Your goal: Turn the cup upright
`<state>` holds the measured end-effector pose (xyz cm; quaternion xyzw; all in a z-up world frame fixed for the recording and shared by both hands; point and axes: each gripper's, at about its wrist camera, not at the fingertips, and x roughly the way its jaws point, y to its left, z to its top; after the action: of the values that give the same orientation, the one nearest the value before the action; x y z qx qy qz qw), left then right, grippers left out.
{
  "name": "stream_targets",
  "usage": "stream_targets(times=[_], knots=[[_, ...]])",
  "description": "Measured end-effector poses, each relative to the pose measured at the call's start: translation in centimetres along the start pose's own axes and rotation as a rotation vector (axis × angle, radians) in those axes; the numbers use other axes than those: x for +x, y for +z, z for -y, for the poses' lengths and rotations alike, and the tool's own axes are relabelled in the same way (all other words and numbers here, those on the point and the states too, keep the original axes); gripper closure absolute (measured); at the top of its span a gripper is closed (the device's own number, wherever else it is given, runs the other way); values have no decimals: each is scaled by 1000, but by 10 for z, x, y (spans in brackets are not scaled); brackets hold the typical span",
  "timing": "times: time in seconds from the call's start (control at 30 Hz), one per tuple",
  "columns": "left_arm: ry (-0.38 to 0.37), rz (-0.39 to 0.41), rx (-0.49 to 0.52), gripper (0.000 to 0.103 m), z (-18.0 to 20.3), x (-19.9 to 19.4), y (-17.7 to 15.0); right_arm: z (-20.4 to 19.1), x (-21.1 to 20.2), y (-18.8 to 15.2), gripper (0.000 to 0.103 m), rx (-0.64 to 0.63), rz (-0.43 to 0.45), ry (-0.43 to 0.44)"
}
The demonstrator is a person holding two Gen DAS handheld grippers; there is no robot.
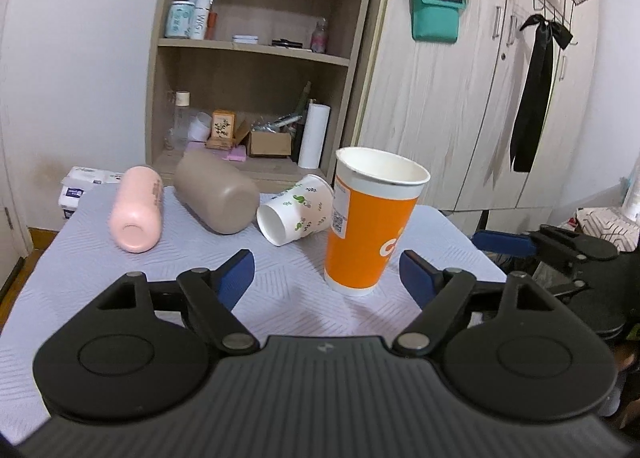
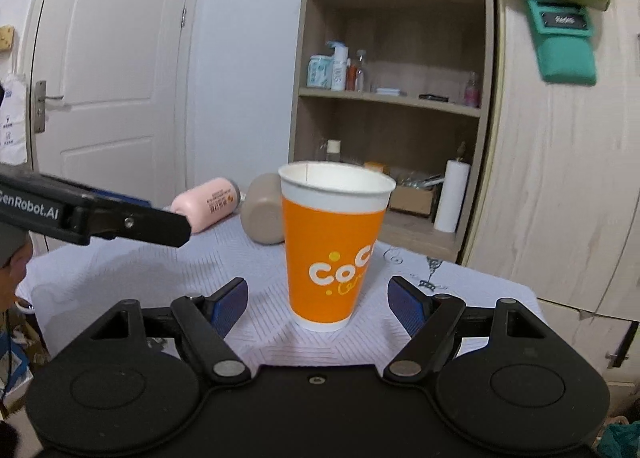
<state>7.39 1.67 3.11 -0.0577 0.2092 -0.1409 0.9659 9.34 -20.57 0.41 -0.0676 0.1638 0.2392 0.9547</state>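
An orange paper cup (image 1: pixel 366 224) stands upright on the pale cloth table (image 1: pixel 120 298), mouth up; it also shows in the right wrist view (image 2: pixel 330 254). A white cup with green leaves (image 1: pixel 294 210) lies on its side behind it. My left gripper (image 1: pixel 326 278) is open and empty, just short of the orange cup. My right gripper (image 2: pixel 318 304) is open and empty, its blue pads (image 2: pixel 230 306) on either side of the cup's base without touching it. The right gripper also shows in the left wrist view (image 1: pixel 560 246), and the left gripper in the right wrist view (image 2: pixel 100 214).
A pink bottle (image 1: pixel 138 214) and a taupe bottle (image 1: pixel 218 192) lie on their sides at the back of the table. A tissue pack (image 1: pixel 80 186) sits at the far left corner. A wooden shelf unit (image 1: pixel 256 58) and wardrobe (image 1: pixel 480 98) stand behind.
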Motion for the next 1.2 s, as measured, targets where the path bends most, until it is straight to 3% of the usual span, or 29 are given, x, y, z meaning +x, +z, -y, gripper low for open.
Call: stream_targets(times=[0.43,0.77,0.9,1.03,1.2], knots=[[-14,55,14,16,3,-48,7,-31,-50,7,21,-6,103,-116],[51,116,40,13,11,-70,0,-47,-75,2,12,-3,149,-165],[77,155,16,4,9,-75,-6,-53,-75,-1,0,-15,186,-187],[118,207,28,0,9,-78,-14,-54,-70,-6,0,-8,210,-220],[123,192,34,0,7,-76,-21,-53,-64,-12,0,16,201,-228]])
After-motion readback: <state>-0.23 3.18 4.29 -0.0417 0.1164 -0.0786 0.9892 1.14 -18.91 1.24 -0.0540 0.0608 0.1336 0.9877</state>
